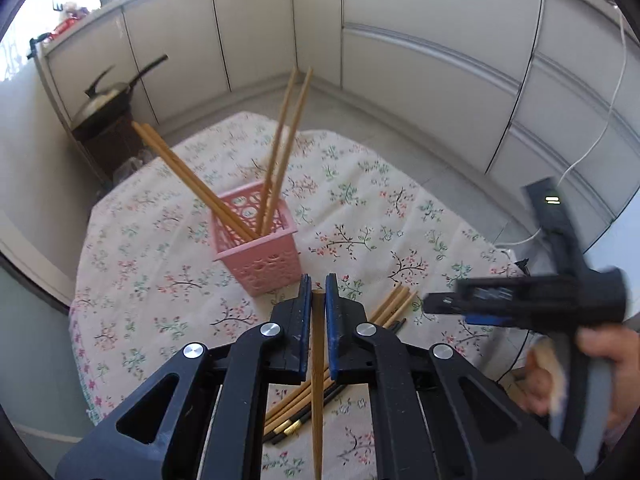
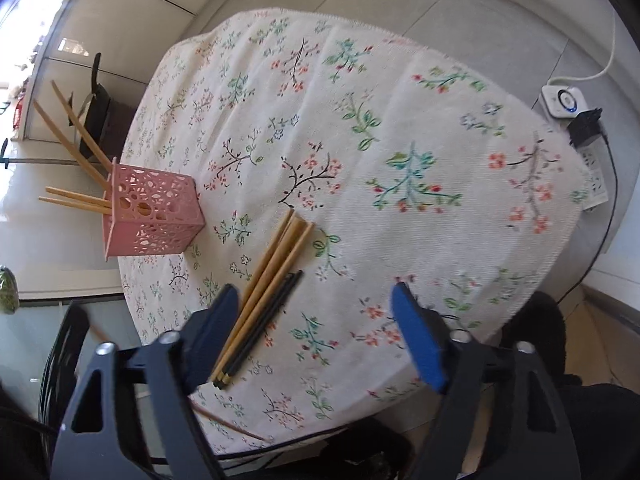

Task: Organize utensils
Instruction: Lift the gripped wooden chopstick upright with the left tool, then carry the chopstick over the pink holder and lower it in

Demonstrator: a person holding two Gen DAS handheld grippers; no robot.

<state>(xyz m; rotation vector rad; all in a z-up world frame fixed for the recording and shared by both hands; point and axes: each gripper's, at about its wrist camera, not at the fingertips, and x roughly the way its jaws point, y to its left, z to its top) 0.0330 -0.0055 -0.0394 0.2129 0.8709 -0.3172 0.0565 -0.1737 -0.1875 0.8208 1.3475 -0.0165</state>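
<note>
chopstick [image 1: 318,380] of pale wood is pinched between the blue pads of the left gripper [image 1: 318,292], whose jaws are pressed together on it. just beyond, a loose bundle of chopsticks [image 2: 266,292], wooden and black ones side by side, is seen lying on the floral tablecloth [image 2: 400,128]. the right gripper [image 2: 316,320] is held above this bundle with its jaws spread and nothing between its pads; one pad [image 2: 212,332] is seen just beside the bundle. farther off, a pink perforated basket [image 1: 260,248] is stood on the cloth, and four wooden chopsticks [image 1: 280,152] are leaned inside it. pale cabinets [image 1: 420,40] are seen behind.
</note>
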